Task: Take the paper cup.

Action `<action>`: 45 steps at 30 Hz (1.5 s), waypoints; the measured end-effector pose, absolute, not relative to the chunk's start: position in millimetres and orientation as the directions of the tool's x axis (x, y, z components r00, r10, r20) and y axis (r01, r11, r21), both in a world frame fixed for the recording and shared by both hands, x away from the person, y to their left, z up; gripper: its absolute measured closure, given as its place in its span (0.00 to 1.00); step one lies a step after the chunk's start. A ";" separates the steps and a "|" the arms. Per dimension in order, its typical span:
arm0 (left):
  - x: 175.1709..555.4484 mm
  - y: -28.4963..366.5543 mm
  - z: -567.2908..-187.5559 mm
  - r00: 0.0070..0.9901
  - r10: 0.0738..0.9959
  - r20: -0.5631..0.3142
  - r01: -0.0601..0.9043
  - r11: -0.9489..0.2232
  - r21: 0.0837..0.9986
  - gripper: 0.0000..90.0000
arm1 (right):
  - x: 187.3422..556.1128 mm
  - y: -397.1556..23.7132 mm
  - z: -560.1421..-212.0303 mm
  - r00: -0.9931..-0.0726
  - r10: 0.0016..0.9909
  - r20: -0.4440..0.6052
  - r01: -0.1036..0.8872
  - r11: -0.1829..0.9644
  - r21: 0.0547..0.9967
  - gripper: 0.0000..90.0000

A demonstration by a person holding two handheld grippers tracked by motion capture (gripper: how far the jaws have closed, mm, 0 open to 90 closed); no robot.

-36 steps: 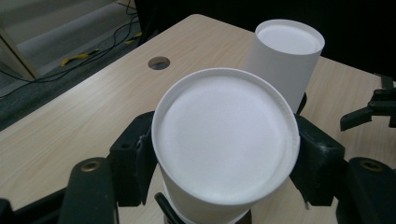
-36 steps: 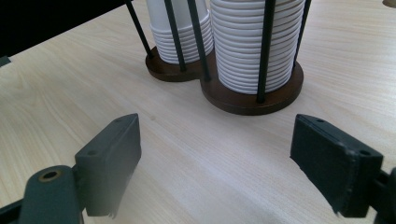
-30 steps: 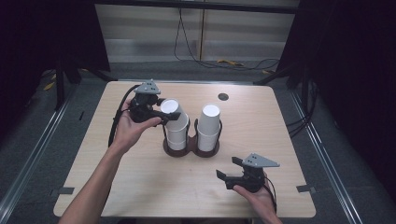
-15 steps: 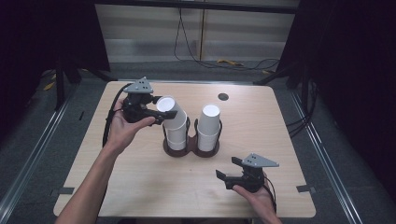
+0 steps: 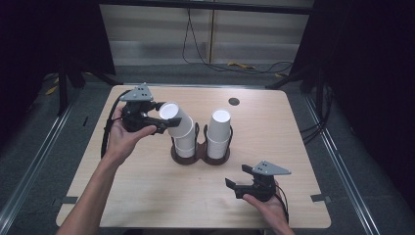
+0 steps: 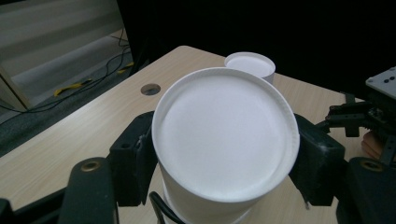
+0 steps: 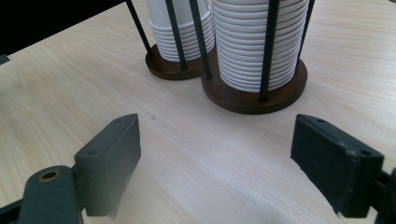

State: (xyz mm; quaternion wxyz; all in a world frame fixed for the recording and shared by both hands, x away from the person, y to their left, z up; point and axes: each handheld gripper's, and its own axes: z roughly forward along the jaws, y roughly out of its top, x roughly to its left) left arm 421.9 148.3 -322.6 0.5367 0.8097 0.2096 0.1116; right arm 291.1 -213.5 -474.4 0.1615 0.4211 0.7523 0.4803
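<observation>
The left gripper [image 5: 164, 122] clamps a tilted white paper cup [image 5: 177, 120] above the dark wooden two-stack cup holder [image 5: 200, 154], while the right gripper [image 5: 242, 182], jaws apart, rests nearer the person.

I see plain white paper cups [image 5: 219, 128] stacked in a dark brown wooden holder [image 7: 261, 95] with thin black rods. My two black grippers [image 5: 147, 116] work over a pale, light-grained wooden tabletop [image 5: 147, 186] beside grey floor.

left gripper [image 5: 164, 122] clamped; right gripper [image 5: 240, 183] spread.
</observation>
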 end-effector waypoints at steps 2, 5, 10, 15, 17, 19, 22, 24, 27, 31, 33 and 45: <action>417.4 150.3 -323.4 0.887 0.461 -0.023 0.202 -0.343 0.917 0.36 | 291.3 -212.6 -474.3 -0.596 0.787 0.162 0.475 0.183 0.861 0.18; 414.0 151.6 -324.6 0.891 0.453 -0.019 0.195 -0.345 0.918 0.36 | 291.0 -211.4 -474.0 -0.596 0.786 0.163 0.476 0.183 0.860 0.18; 407.0 155.0 -326.7 0.896 0.445 -0.011 0.184 -0.347 0.919 0.36 | 290.4 -209.2 -473.9 -0.602 0.783 0.160 0.474 0.189 0.860 0.18; 399.9 158.4 -327.6 0.906 0.420 -0.039 0.195 -0.335 0.922 0.36 | 291.0 -206.5 -470.1 -0.609 0.778 0.156 0.460 0.185 0.869 0.18; 398.8 158.6 -328.3 0.906 0.421 -0.039 0.197 -0.338 0.920 0.36 | 291.3 -204.7 -468.3 -0.612 0.775 0.158 0.456 0.182 0.871 0.18; 395.0 159.3 -332.0 0.907 0.417 -0.050 0.202 -0.330 0.922 0.36 | 290.3 -201.6 -467.3 -0.622 0.766 0.163 0.453 0.182 0.873 0.18; 391.9 158.6 -335.0 0.906 0.420 -0.040 0.201 -0.345 0.917 0.36 | 289.0 -197.8 -466.8 -0.633 0.758 0.157 0.448 0.192 0.873 0.18; 388.5 159.1 -341.2 0.909 0.413 -0.054 0.209 -0.341 0.917 0.36 | 288.2 -192.4 -464.3 -0.650 0.744 0.152 0.436 0.203 0.877 0.17; 385.7 160.2 -348.6 0.911 0.406 -0.072 0.222 -0.336 0.915 0.36 | 289.2 -189.5 -458.6 -0.664 0.734 0.144 0.416 0.202 0.887 0.17; 384.1 160.7 -356.2 0.910 0.409 -0.068 0.228 -0.357 0.906 0.36 | 289.9 -185.9 -451.8 -0.679 0.720 0.144 0.396 0.194 0.898 0.16; 378.8 159.1 -362.5 0.912 0.403 -0.080 0.235 -0.353 0.905 0.36 | 290.2 -183.4 -451.6 -0.691 0.708 0.147 0.393 0.196 0.898 0.15; 374.6 145.2 -381.9 0.929 0.353 -0.115 0.260 -0.397 0.880 0.36 | 298.5 -161.4 -437.5 -0.757 0.641 0.125 0.332 0.213 0.919 0.15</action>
